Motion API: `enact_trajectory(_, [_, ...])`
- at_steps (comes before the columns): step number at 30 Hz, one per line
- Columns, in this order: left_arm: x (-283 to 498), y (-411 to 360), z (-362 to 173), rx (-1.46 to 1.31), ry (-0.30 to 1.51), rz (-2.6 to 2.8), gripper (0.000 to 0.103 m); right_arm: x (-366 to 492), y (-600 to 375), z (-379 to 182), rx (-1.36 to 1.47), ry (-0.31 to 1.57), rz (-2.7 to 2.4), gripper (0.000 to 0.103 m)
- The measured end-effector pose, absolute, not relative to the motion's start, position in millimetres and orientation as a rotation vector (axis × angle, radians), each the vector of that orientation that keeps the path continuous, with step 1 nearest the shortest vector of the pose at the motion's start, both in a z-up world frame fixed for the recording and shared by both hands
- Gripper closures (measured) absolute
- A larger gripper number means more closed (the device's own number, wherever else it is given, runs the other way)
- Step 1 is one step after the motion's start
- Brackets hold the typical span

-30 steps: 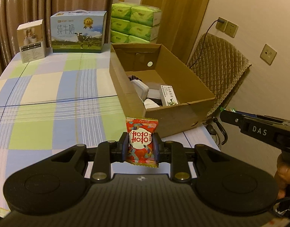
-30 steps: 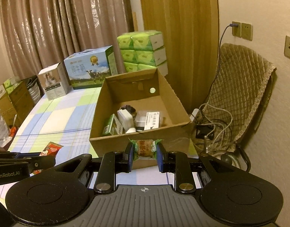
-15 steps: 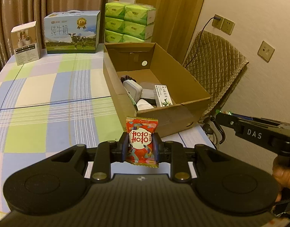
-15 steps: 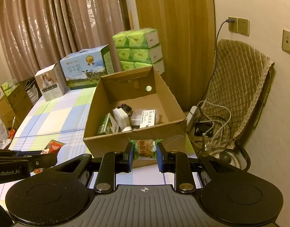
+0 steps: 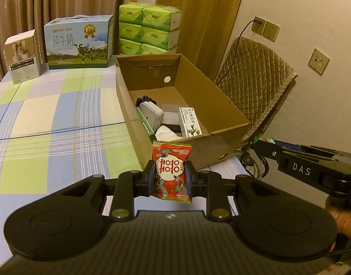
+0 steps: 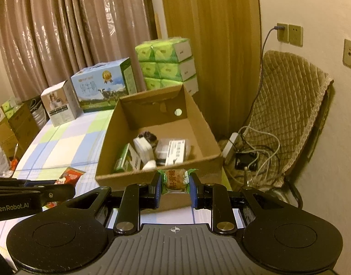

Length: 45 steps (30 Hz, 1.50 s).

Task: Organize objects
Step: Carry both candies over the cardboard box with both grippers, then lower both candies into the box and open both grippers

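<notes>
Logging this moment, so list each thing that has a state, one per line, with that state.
Left gripper: shut on the red packet.
Right gripper: shut on the green-ended snack.
Cardboard box: open, partly filled.
Milk carton: closed, upright.
Small white box: closed, upright.
Tissue packs: stacked, sealed.
Wall plug: plugged in.

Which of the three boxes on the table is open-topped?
The plain brown cardboard box, nearest the grippers, with items inside. The blue milk carton and small white box behind it are printed and closed.

Cardboard box [image 5: 221, 123] right of milk carton [image 5: 78, 43]
</notes>
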<state>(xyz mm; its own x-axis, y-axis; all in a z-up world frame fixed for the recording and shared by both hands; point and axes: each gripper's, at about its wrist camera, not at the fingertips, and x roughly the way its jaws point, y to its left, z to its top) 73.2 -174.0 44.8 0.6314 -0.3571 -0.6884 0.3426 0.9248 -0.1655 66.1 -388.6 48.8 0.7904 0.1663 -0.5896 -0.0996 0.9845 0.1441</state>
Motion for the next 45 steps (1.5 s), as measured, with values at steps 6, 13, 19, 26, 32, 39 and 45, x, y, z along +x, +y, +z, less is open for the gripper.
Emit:
enact_trajectory(6, [95, -183, 51, -0.015, 0.776, -0.392, 0.081, 97, -394, 61, 0.111, 0.629, 0.154, 0.081])
enact_trajectory(13, [131, -199, 52, -0.014, 0.779, -0.384, 0.081, 130, -394, 69, 0.104, 0.622, 0.173, 0.081])
enact_trajectory(19, [151, -209, 51, -0.011, 0.789, -0.396, 0.081, 151, -395, 69, 0.101, 0.627, 0.186, 0.081])
enact_trajectory(26, [166, -213, 45, -0.007, 0.802, -0.405, 0.081, 169, -394, 64, 0.100, 0.641, 0.197, 0.081])
enact_trajectory(32, [179, -217, 40, -0.003, 0.812, -0.410, 0.081, 182, -393, 61, 0.105, 0.648, 0.197, 0.081])
enact_trajectory(39, [193, -221, 35, -0.006, 0.821, -0.415, 0.081, 194, -392, 56, 0.108, 0.658, 0.202, 0.081])
enact_trajectory(45, [203, -224, 31, -0.007, 0.829, -0.414, 0.081, 201, -394, 54, 0.111, 0.663, 0.200, 0.081])
